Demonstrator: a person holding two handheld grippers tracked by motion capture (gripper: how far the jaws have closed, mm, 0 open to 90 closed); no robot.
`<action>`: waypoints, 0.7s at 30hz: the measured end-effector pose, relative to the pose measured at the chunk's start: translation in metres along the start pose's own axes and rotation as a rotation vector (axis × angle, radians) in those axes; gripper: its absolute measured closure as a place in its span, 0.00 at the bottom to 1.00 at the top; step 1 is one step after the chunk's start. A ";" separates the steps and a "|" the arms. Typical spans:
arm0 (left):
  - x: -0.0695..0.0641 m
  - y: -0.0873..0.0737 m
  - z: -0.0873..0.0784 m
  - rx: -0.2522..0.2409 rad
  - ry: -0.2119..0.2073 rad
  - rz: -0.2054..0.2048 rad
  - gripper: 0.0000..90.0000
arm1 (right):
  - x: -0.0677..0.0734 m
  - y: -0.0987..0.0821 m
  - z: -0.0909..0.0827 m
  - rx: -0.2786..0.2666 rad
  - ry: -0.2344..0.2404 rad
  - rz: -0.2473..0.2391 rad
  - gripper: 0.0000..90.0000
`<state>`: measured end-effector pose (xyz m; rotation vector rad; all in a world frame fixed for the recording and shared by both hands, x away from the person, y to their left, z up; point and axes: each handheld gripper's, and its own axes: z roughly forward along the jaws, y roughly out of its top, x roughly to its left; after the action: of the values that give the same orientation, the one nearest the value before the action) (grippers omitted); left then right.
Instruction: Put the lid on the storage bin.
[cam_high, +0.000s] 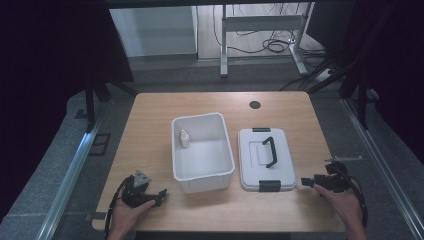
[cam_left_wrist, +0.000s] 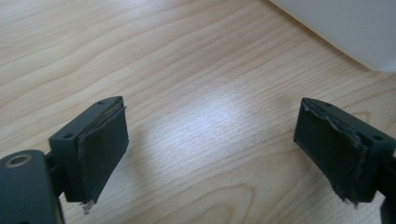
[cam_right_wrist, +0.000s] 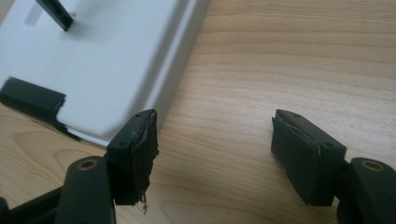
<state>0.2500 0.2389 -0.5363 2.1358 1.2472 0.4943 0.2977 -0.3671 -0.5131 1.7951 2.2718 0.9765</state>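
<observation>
A white open bin (cam_high: 202, 172) stands mid-table with a small white bottle (cam_high: 184, 138) upright inside at its left wall. To its right lies the bin's white lid (cam_high: 252, 165), flat, with a black handle (cam_high: 270, 151) and black clips (cam_high: 269, 186). My left gripper (cam_high: 161, 196) rests near the front edge, left of the bin, open over bare wood; the bin's corner (cam_left_wrist: 355, 28) shows in the left gripper view. At the front right, my right gripper (cam_high: 305, 182) is open beside the lid's near right corner (cam_right_wrist: 116, 65), nothing between its fingers.
The wooden table (cam_high: 150, 130) has a round black cable hole (cam_high: 255, 105) at the back. Beyond the table stand desk legs (cam_high: 224, 45) and loose cables (cam_high: 275, 45) on the floor. Metal rails (cam_high: 75, 165) run along both sides.
</observation>
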 end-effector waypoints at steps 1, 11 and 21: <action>0.001 -0.001 -0.001 0.000 0.005 -0.006 0.11 | 0.001 0.001 0.000 -0.001 0.003 -0.001 0.35; 0.006 -0.006 0.001 -0.002 -0.003 -0.007 0.14 | 0.028 0.012 0.004 0.028 0.008 -0.079 0.35; 0.009 -0.009 0.000 -0.010 0.001 -0.007 0.14 | 0.033 0.011 -0.001 0.010 0.011 -0.043 0.35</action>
<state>0.2485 0.2499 -0.5419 2.1225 1.2505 0.4972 0.2970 -0.3368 -0.4966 1.7411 2.3154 0.9717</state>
